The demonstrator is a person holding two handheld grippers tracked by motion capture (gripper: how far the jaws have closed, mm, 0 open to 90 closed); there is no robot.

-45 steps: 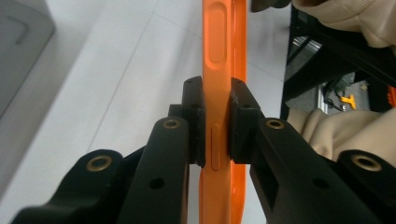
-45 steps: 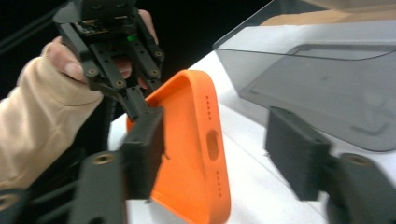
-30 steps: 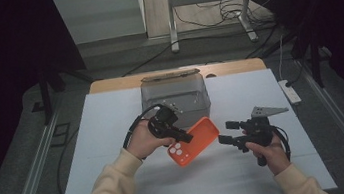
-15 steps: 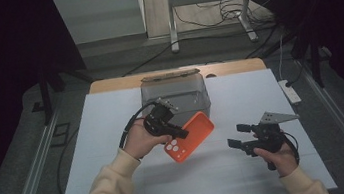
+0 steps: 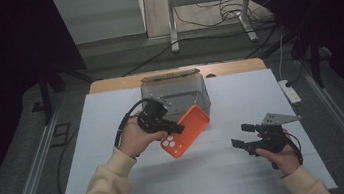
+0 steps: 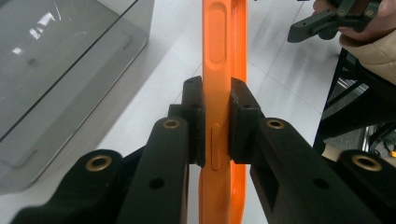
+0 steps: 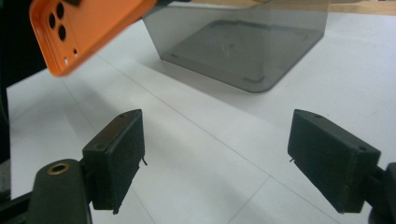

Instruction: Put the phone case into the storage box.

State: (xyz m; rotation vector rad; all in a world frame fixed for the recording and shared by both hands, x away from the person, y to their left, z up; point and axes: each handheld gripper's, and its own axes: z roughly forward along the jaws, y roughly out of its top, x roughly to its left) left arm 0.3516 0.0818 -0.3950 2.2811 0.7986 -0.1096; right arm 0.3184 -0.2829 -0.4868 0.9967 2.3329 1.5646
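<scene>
An orange phone case (image 5: 186,131) with several camera holes hangs above the white table, held edge-on. My left gripper (image 5: 176,126) is shut on its side edge; in the left gripper view both pads clamp the orange phone case (image 6: 217,140) near a side button. The same case (image 7: 84,28) appears at the top left of the right gripper view. My right gripper (image 5: 241,137) is low at the right of the table, open, with nothing between its jaws (image 7: 215,163). It points left toward the case and stays well apart from it.
A smoky transparent box (image 5: 176,99) stands at the back middle of the white table (image 5: 240,93), just behind the case, with a brown lid strip on top. A white power strip (image 5: 290,92) lies at the table's right edge. The front middle is bare white surface.
My right gripper has moved down and to the right, away from the case, toward the table's front right. The left gripper and the case have barely shifted.
</scene>
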